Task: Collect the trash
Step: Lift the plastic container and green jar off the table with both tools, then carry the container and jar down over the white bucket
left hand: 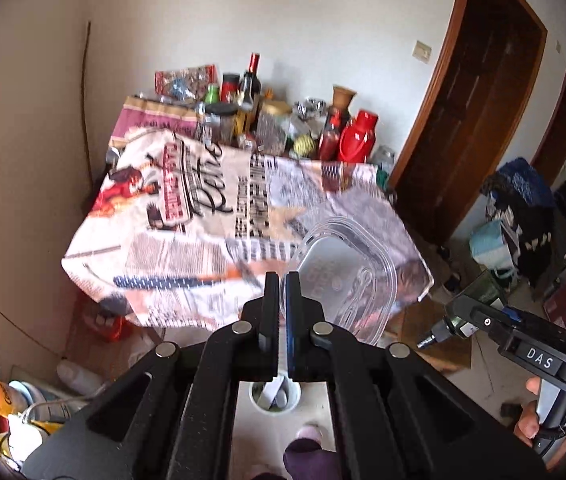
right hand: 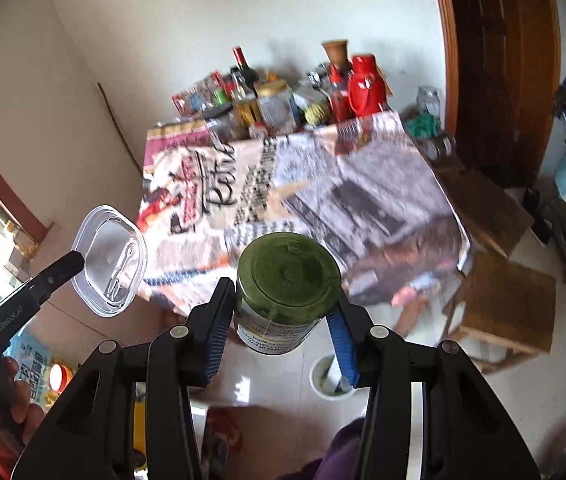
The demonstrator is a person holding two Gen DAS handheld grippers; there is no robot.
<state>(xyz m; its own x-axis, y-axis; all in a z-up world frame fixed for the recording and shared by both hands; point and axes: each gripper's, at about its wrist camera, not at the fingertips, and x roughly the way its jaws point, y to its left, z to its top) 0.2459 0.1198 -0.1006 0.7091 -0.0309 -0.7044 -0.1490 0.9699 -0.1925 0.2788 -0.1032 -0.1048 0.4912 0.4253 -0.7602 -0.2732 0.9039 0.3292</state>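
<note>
Left gripper point(left hand: 282, 280): jaws pressed together on the rim of a clear plastic lid point(left hand: 343, 276). The lid is held in the air in front of the table point(left hand: 95, 252), which is covered by a newspaper-print cloth. It hangs from one edge only, with the rest of it sticking out past the fingers.

Right gripper point(right hand: 281, 300): jaws part-way apart and clamped on a green bottle point(right hand: 283, 292), one pad on each side of its body near the base. The bottle is also in the air, between the camera and the near table edge.

Handling, by judgement. The lid looks thin, light and springy; an edge pinch will hold it, but it may flex or pivot when swung, and smooth plastic can slip from flat pads. A grip further in from the rim would be steadier. The bottle appears to be glass: stiff, heavier, smooth-sided and breakable if dropped. The present hold across the round body is sound so long as the pads stay opposite each other.

Orientation. The lid's broad face is tilted, its longer side running up and away from the fingers. The bottle's long axis lies roughly along the gripper's pointing line; its flat round base faces the right wrist camera, and in the left wrist view its neck end point(left hand: 427, 340) points away and downward. Whether it is capped cannot be told with certainty.

A white bin point(right hand: 329, 376) stands on the floor below both grippers; neither item is in it yet.
</note>
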